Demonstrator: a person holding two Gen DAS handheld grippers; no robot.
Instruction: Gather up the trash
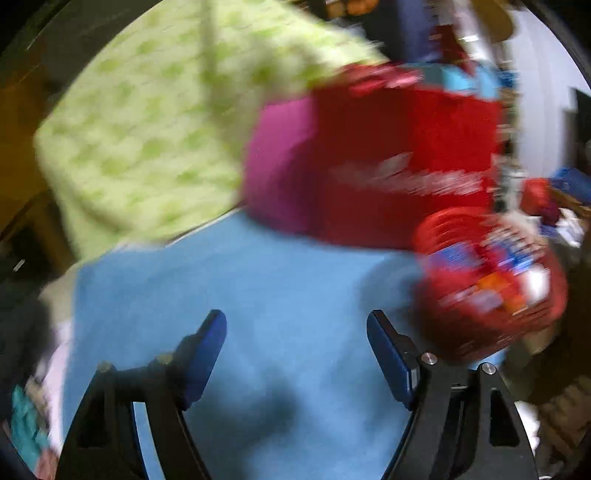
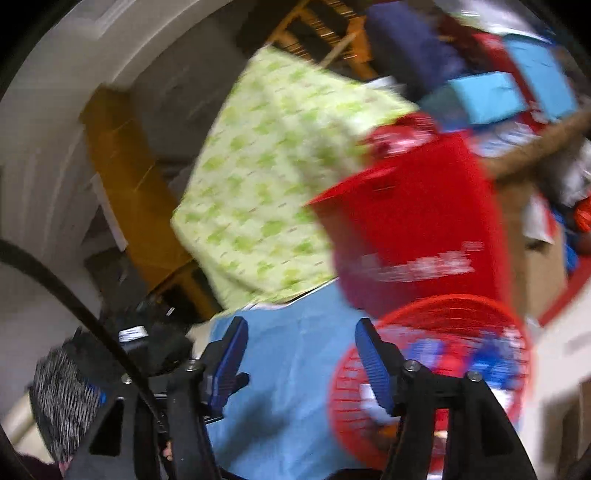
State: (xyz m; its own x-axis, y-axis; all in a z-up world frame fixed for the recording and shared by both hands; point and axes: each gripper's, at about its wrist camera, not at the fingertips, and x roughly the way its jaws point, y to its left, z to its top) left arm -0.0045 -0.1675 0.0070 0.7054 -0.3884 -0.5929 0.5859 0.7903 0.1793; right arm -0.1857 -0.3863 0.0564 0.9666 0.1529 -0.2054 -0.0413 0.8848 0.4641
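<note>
Both views are blurred by motion. A red plastic mesh basket (image 1: 487,284) filled with colourful wrappers sits on a light blue cloth (image 1: 258,295), to the right of my left gripper (image 1: 297,325). That gripper is open, with only blue cloth showing between its blue pads. In the right wrist view the same red basket (image 2: 443,369) lies just right of my right gripper (image 2: 301,334), partly behind its right finger (image 2: 373,365). The right gripper is open with nothing between its fingers.
A tall red bag with white lettering (image 1: 399,162) stands behind the basket, a purple panel (image 1: 277,166) on its side. A green-patterned cushion (image 2: 266,177) leans at the left. Blue boxes (image 2: 480,96) and wooden furniture (image 2: 317,29) crowd the back. A striped sleeve (image 2: 62,398) shows lower left.
</note>
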